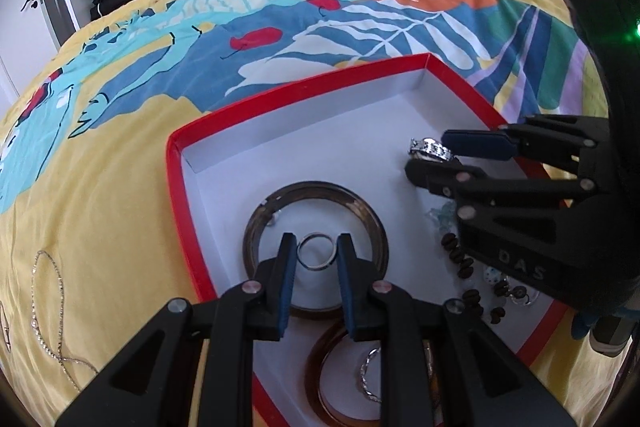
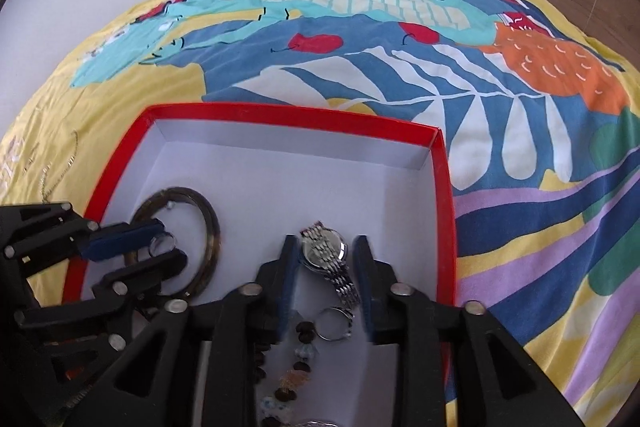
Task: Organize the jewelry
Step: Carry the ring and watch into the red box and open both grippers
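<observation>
The left gripper (image 1: 316, 255) reaches forward and low, its jaws closed in on a silver ring (image 1: 315, 251) pinched between the blue pads. The right gripper (image 2: 326, 259) sits just beside it, jaws parted, with a steel watch (image 2: 325, 251) lying loose in the gap.

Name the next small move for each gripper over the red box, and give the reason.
Probably open both and lift clear. The left gripper holds the silver ring inside the dark bangle, and the right gripper brackets the watch, both already low over the red box floor.
</observation>
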Tool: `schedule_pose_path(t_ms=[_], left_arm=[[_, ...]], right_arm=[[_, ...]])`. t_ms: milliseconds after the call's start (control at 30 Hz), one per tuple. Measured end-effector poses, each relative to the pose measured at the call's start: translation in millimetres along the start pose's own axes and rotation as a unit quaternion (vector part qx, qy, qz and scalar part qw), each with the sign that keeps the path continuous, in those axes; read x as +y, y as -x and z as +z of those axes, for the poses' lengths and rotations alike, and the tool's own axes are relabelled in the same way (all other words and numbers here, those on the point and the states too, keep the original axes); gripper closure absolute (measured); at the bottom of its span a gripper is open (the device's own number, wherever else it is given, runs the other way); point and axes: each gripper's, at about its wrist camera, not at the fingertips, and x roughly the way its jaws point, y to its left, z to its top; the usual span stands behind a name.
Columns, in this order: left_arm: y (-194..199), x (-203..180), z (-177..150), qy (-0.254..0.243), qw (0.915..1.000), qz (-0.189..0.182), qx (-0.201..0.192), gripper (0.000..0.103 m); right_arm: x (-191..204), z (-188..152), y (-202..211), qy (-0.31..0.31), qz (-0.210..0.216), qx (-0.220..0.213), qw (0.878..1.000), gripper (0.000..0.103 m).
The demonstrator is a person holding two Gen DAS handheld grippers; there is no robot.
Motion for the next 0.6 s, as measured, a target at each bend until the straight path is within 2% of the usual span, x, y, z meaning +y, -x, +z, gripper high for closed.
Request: schedule_pose_path(t_ms=[100,300,433,600], left_arm=[[2,4,1,0.009,1.0000,0.000,0.002,0.082],[23,9,3,0.018,0.9997,-0.017,0.000,0.081],[57,20,0,0.038,0.9987,-0.032,-0.008,0.081],[112,35,-16,0.050,0.9982,-0.022,-0.024,0.081]], right_arm=[[-1,-3,6,0.002,0.002,-0.003,1.000,0.057],[-13,-10,37,-0.021,0.006,-0.021,1.000,0.054],[-19,-15,72,-0.058,0.006,-0.047,0.997,0.051],[-11,-29,117,-0.101,0.010,-0.073,0.992,0.049]])
